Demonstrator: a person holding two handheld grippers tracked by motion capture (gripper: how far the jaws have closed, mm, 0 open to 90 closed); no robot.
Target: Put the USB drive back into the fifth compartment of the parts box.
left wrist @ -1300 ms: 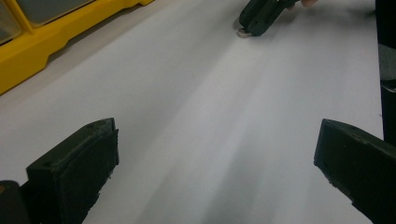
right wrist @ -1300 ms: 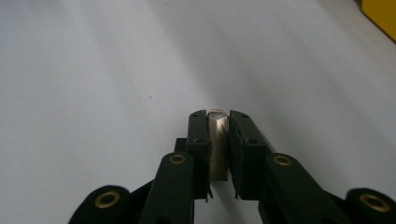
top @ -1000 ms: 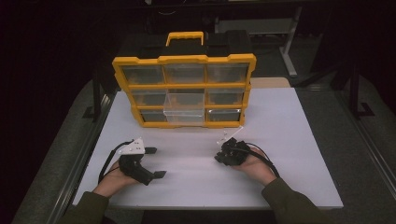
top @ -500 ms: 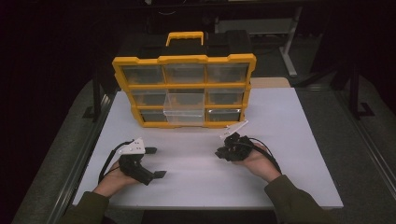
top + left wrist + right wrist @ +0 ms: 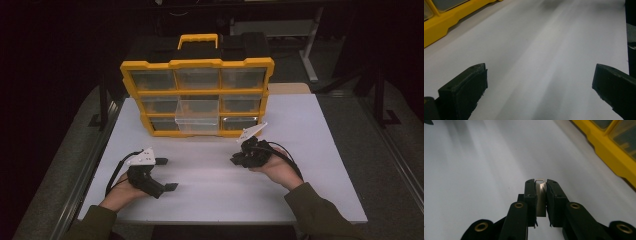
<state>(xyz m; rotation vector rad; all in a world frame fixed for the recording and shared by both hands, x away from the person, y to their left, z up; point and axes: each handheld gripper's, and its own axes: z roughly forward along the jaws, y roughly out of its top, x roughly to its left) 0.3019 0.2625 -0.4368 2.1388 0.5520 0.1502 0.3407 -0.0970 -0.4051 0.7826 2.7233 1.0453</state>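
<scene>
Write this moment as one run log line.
left claw: open, empty | right claw: shut on small metal piece | yellow organizer: one drawer out

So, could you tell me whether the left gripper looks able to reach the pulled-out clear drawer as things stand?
Probably yes. The left gripper is open and holds nothing, and only bare white table lies between it and the clear drawer jutting from the yellow organizer.

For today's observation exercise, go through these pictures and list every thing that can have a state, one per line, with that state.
Yellow plastic organiser case with clear drawers: standing upright on the white table.
Clear plastic middle drawer: pulled forward out of the case.
Left gripper: jaws wide open, nothing between them.
Right gripper: shut on a small thin metal piece.
</scene>
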